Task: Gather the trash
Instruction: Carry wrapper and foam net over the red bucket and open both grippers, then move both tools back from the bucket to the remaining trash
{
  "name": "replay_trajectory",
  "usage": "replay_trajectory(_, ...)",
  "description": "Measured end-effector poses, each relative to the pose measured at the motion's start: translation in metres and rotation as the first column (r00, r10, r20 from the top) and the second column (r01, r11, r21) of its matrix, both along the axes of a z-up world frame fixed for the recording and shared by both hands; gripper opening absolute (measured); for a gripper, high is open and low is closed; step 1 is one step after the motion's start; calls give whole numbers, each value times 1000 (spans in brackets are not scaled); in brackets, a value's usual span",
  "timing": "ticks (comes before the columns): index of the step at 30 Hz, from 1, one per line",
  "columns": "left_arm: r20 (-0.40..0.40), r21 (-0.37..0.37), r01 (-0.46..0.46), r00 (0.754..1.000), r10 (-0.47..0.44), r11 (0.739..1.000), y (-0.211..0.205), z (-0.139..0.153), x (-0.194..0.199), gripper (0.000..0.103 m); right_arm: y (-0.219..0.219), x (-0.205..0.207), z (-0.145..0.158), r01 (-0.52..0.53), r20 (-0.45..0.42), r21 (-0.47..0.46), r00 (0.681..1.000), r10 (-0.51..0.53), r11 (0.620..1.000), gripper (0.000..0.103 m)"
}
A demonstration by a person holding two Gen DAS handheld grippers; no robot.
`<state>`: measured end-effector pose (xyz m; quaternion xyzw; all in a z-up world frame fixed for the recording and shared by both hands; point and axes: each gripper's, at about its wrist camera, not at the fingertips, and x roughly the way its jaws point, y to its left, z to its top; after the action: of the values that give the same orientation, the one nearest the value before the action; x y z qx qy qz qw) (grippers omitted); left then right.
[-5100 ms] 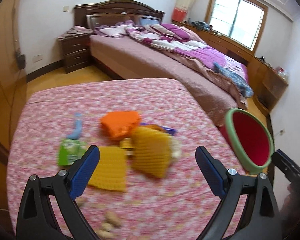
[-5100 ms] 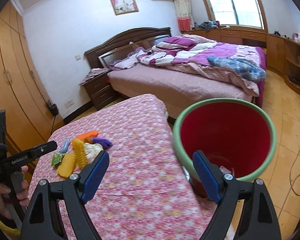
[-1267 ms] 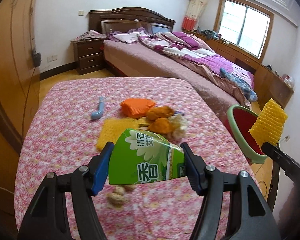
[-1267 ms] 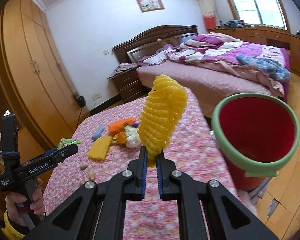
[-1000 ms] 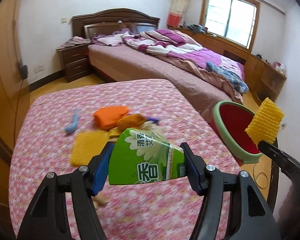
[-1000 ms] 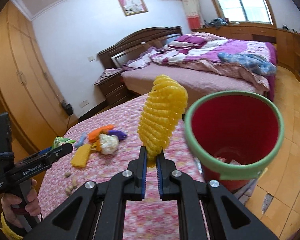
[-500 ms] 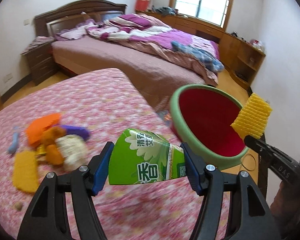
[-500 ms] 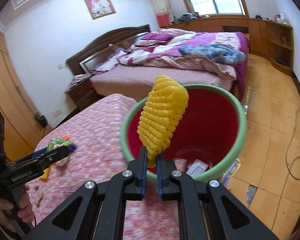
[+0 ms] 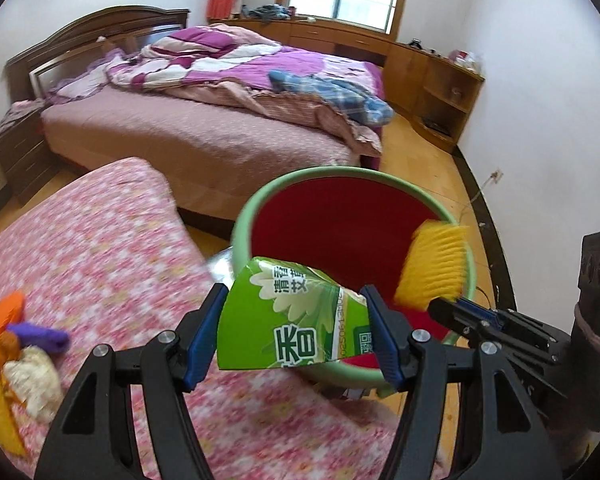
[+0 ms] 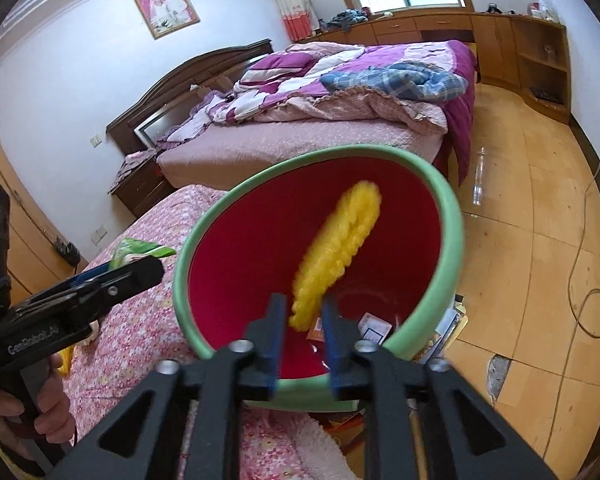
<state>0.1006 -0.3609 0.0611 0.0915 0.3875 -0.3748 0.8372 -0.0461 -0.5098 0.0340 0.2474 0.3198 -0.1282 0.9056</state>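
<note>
Beside the pink flowered table (image 9: pixel 100 248) stands a red bin (image 10: pixel 448 216) with a green rim. Over it, the right gripper (image 10: pixel 302 330) is opening – a yellow foam net (image 10: pixel 336 252), blurred, sits loose between its fingers. The left gripper (image 9: pixel 294 332) clamps a green wrapper (image 9: pixel 292 320) at the bin's near edge.

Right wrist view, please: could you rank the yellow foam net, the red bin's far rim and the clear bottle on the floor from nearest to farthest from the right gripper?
1. Yellow foam net, between the opening right gripper pads.
2. Red bin, far rim, straight ahead.
3. Clear bottle, floor, beyond at right.
</note>
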Motion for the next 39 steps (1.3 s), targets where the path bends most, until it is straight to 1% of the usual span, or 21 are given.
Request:
replay_trajectory(7, -2, -16, 59, 998, -59, 998, -30, -2, 2, 67, -11, -23, 8, 47, 57, -3, 997, -47, 999, 42)
replay_trajectory(11, -20, -33, 85, 996, -86, 996, -40, -4, 4, 67, -17, -35, 13, 68, 82, 3, 994, -69, 998, 43)
replay_trajectory(17, -71, -49, 62, 995, -65, 997, -41, -6, 6, 67, -15, -44, 20, 77, 94, -15, 993, -75, 997, 49)
replay_trajectory(20, -69, -51, 41, 997, -45, 998, -31, -2, 2, 67, -10, -43, 23, 77, 92, -25, 993, -75, 997, 50)
replay_trajectory(26, -71, -44, 0, 997, -3, 999, -4, 4, -5, 67, 3, -38, 23, 40, 93, -4, 995, -40, 999, 50)
replay_trajectory(29, -83, -48, -28, 996, 24, 998, 18, 7, -7, 67, 14, -36, 25, 21, 97, -4, 995, -20, 1000, 50)
replay_trajectory(33, -77, -40, -62, 995, 58, 997, 41, 10, -8, 67, 31, -30, 29, -9, 98, -1, 995, 9, 1000, 51)
replay_trajectory(39, -64, -40, -135, 989, 133, 990, 86, 17, -9, 67, 58, -22, 33, -65, 101, 6, 993, 64, 998, 52)
